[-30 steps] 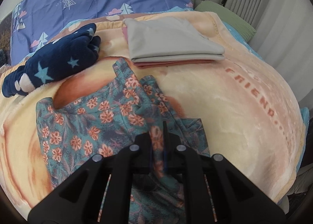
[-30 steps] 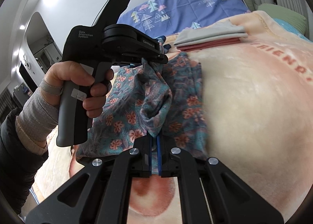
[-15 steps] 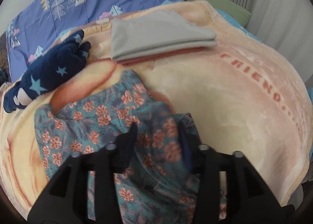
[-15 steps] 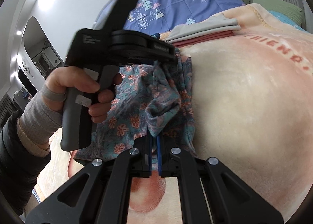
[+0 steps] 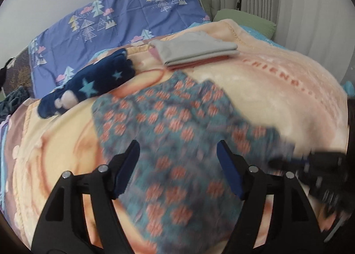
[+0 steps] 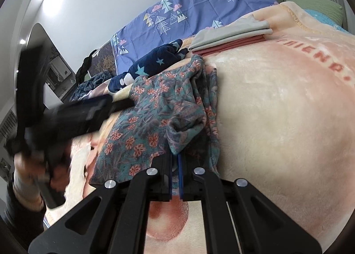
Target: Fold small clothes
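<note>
A teal garment with orange flowers (image 5: 173, 125) lies crumpled on the peach blanket (image 5: 277, 107). My left gripper (image 5: 178, 156) hovers above it, its jaws opening, with nothing pinched between them; the picture is blurred by motion. In the right wrist view the same floral garment (image 6: 159, 107) is partly folded over, and my right gripper (image 6: 175, 160) is shut on a corner of it near the front. The left gripper's black body (image 6: 66, 118), held by a hand, shows blurred at the left of that view.
A folded stack of grey and pink clothes (image 5: 195, 51) lies at the back of the blanket. A navy star-patterned fleece (image 5: 88, 86) lies to its left. A purple tree-print quilt (image 5: 124, 21) and a green pillow (image 5: 244, 18) are behind; curtains stand on the right.
My left gripper let go of the floral garment, spread its jaws and drew back toward the left. The released fabric dropped onto the blanket. My right gripper kept its hold and stayed put.
</note>
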`<state>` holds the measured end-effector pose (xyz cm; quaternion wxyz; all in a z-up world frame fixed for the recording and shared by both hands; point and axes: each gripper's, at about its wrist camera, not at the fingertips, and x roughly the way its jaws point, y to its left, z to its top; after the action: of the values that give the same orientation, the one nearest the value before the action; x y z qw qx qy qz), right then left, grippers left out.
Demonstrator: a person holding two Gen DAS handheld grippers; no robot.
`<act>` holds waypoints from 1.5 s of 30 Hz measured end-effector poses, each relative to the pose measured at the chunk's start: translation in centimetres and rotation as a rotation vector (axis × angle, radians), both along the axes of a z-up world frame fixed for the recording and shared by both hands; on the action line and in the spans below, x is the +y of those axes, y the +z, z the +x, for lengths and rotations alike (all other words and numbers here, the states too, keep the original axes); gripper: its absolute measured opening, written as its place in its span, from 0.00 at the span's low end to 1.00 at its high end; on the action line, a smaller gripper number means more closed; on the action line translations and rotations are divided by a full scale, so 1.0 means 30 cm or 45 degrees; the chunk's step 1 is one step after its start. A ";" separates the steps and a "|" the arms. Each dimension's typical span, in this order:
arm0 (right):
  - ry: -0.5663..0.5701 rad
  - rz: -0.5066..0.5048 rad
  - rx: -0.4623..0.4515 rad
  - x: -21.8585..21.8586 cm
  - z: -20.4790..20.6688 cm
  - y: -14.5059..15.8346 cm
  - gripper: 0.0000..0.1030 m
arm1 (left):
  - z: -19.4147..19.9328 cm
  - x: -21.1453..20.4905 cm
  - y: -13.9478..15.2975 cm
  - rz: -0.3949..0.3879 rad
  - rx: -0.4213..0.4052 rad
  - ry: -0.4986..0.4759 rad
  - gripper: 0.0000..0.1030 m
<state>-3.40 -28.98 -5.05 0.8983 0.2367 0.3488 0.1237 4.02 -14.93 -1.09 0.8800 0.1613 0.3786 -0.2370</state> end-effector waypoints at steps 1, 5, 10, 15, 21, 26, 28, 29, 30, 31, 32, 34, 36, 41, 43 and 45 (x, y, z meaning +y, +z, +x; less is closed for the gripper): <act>0.005 0.005 -0.002 -0.002 0.001 0.003 0.04 | -0.031 0.025 -0.004 0.002 -0.004 0.003 0.71; 0.017 0.043 -0.019 -0.025 0.006 0.024 0.04 | -0.190 0.120 -0.041 0.000 0.006 -0.024 0.73; 0.014 0.063 -0.035 -0.032 0.008 0.058 0.04 | -0.304 0.154 -0.132 0.118 0.014 -0.007 0.74; 0.006 0.061 -0.050 -0.025 -0.008 0.075 0.04 | -0.271 0.196 -0.180 0.135 0.015 0.172 0.74; -0.016 0.052 -0.044 -0.047 -0.024 0.076 0.03 | -0.239 0.243 -0.177 0.054 0.021 0.278 0.74; -0.024 0.035 0.004 -0.051 -0.035 0.042 0.03 | -0.218 0.278 -0.219 0.051 0.059 0.359 0.76; -0.027 0.045 0.035 -0.058 -0.036 0.018 0.03 | -0.216 0.289 -0.221 0.034 0.067 0.370 0.78; -0.027 0.052 0.047 -0.062 -0.037 0.008 0.03 | -0.215 0.294 -0.223 0.026 0.073 0.373 0.79; -0.027 0.059 0.059 -0.066 -0.040 -0.004 0.03 | -0.214 0.297 -0.224 0.019 0.078 0.375 0.79; -0.026 0.060 0.068 -0.069 -0.043 -0.012 0.03 | -0.214 0.299 -0.224 0.015 0.078 0.375 0.79; -0.026 0.058 0.071 -0.069 -0.045 -0.016 0.03 | -0.212 0.299 -0.225 0.015 0.076 0.373 0.79; -0.026 0.055 0.080 -0.070 -0.050 -0.024 0.03 | -0.213 0.298 -0.227 0.014 0.075 0.371 0.79; -0.022 0.058 0.082 -0.072 -0.054 -0.025 0.03 | -0.214 0.302 -0.227 0.007 0.076 0.371 0.79; 0.047 0.121 0.087 -0.077 -0.041 -0.029 0.18 | -0.223 0.311 -0.220 -0.025 0.077 0.372 0.79; 0.072 0.117 0.107 -0.065 -0.022 -0.040 0.36 | -0.220 0.314 -0.221 -0.034 0.083 0.372 0.79; 0.063 0.099 0.129 -0.054 -0.006 -0.051 0.30 | -0.221 0.314 -0.222 -0.037 0.083 0.372 0.79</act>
<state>-3.59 -30.59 -6.60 0.8663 0.2687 0.3945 0.1472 -2.61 -5.52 -7.74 0.8946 0.0839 0.4231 -0.1169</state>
